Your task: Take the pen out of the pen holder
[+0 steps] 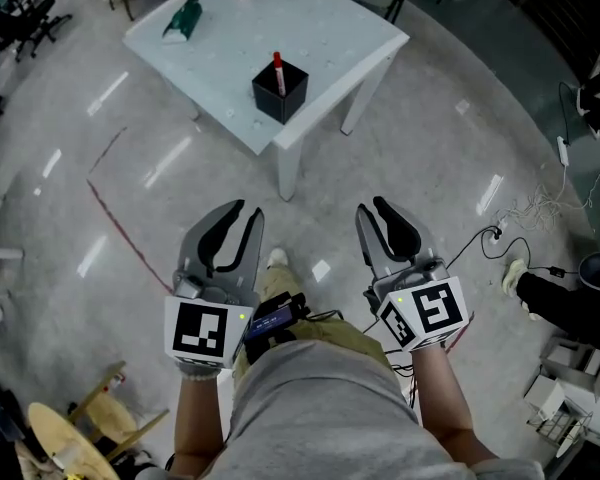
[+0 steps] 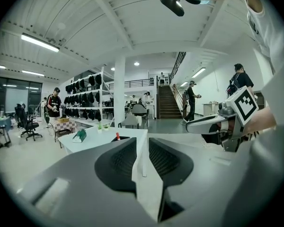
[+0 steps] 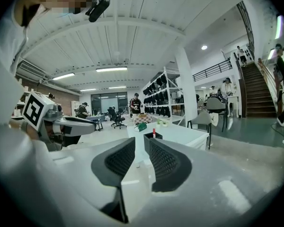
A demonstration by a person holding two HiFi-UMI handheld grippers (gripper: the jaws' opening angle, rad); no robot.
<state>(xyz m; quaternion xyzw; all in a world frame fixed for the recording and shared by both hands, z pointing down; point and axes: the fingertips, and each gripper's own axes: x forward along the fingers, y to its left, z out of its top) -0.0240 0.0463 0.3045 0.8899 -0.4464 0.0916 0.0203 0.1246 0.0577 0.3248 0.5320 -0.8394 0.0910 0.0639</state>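
Approach step; pen not yet reached, both grippers empty.

Head view, left to right: green object point(image 1: 183, 20) at upper left, on the white table point(image 1: 320, 28); left gripper point(image 1: 248, 213) at lower centre-left over the floor, jaws parted a little, nothing between them; black pen holder point(image 1: 280, 90) at upper centre near the table's front corner, pen point(image 1: 277, 68) upright inside it, red end showing above the rim; right gripper point(image 1: 371, 208) at lower centre-right, jaws likewise apart and empty; both grippers well apart from the table. Judged next: close the distance, bring one gripper's jaws either side of the red end, close, lift straight up; the other could steady the holder against tipping.
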